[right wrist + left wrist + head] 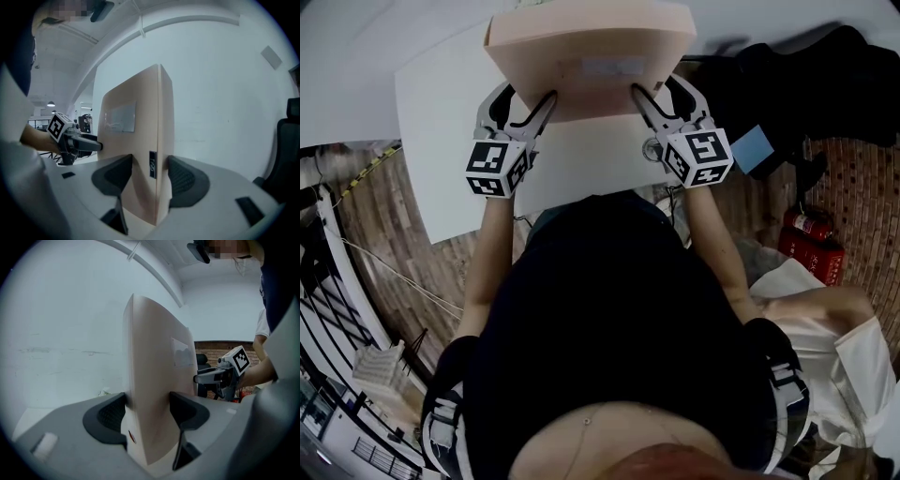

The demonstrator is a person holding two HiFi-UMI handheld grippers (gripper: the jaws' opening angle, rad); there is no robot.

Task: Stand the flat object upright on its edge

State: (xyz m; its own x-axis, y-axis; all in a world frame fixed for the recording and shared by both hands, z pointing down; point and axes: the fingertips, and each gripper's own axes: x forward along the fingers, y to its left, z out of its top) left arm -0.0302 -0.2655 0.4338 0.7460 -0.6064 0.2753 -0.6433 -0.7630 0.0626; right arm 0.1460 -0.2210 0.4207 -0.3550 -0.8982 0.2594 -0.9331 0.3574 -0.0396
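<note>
The flat object [591,47] is a thick beige slab with a pale label on its broad face. It is held between both grippers over the white table [441,103], tilted up on its long edge. My left gripper [525,101] clamps its left end and my right gripper [666,96] its right end. In the left gripper view the slab [154,380] stands between the dark pads of the left gripper [147,411], with the right gripper [220,376] behind. In the right gripper view the slab [140,140] fills the right gripper [150,176]. Its lower edge is hidden.
A small round thing [652,147] lies on the table near the right gripper. Dark chairs or bags [825,75] stand at the right, with a blue sheet [753,150] and a red fire extinguisher [811,239] beside them. A white wall [220,84] backs the table.
</note>
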